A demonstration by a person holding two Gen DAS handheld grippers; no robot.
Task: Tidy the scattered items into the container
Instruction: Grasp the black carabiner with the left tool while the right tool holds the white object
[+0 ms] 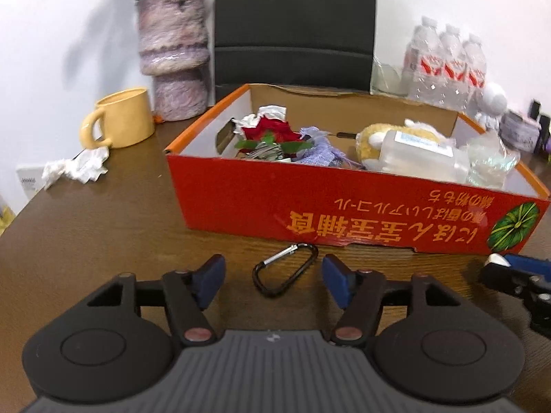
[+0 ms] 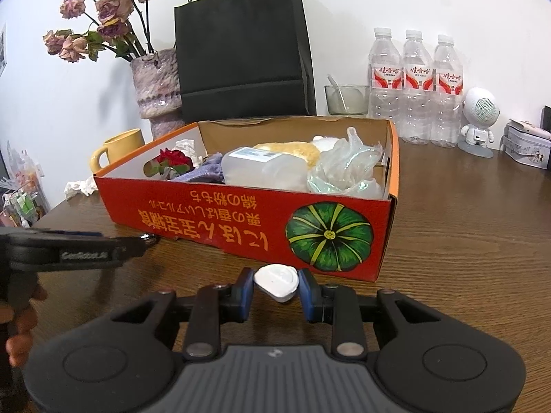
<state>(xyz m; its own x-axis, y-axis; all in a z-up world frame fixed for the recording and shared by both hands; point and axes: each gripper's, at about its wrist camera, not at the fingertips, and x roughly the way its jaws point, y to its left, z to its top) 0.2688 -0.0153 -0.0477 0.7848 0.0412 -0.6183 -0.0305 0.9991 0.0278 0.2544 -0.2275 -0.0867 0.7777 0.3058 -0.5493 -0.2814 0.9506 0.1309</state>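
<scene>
A red cardboard box (image 1: 310,196) stands on the brown table and holds a red fabric flower (image 1: 272,134), a clear plastic bottle (image 1: 420,155), a yellow plush and crumpled plastic. A black carabiner (image 1: 284,270) lies on the table in front of the box, between the open fingers of my left gripper (image 1: 273,280). My right gripper (image 2: 275,290) is shut on a small white plastic object (image 2: 276,280), just in front of the box's (image 2: 241,227) pumpkin picture. The right gripper also shows at the right edge of the left wrist view (image 1: 516,268).
A yellow mug (image 1: 118,120), a crumpled tissue (image 1: 77,168) and a purple vase (image 1: 174,55) of dried roses stand left of the box. A black paper bag (image 2: 241,48), a glass (image 2: 346,99), three water bottles (image 2: 416,86), a white robot figure (image 2: 478,120) and a tin (image 2: 527,148) stand behind and right.
</scene>
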